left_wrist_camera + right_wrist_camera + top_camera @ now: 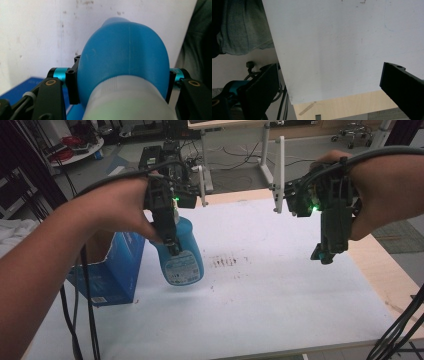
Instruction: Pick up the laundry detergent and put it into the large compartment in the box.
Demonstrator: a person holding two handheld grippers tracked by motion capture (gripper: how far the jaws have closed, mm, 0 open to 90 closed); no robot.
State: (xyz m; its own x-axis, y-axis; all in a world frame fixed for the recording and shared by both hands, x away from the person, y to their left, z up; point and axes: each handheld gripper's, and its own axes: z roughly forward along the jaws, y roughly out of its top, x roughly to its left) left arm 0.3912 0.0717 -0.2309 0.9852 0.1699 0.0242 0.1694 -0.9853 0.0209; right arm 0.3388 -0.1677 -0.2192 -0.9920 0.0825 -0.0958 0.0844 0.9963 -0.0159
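A blue plastic bottle (184, 257) with a pale label hangs tilted beside the blue box, its lower end just over the white sheet. My left gripper (172, 247) is shut on its upper part and points down. In the left gripper view the black pads (73, 86) press on both sides of the rounded blue body (125, 55), with the bottle's whitish end nearest the camera. My right gripper (325, 254) hovers above the right side of the sheet. It stands open, with nothing between its jaws (329, 75).
An open blue cardboard box (112, 270) stands at the left edge. The white sheet (280, 290) covers most of the wooden table (387, 270) and has dark smudges (225, 261) near its middle. Cables hang at both front corners.
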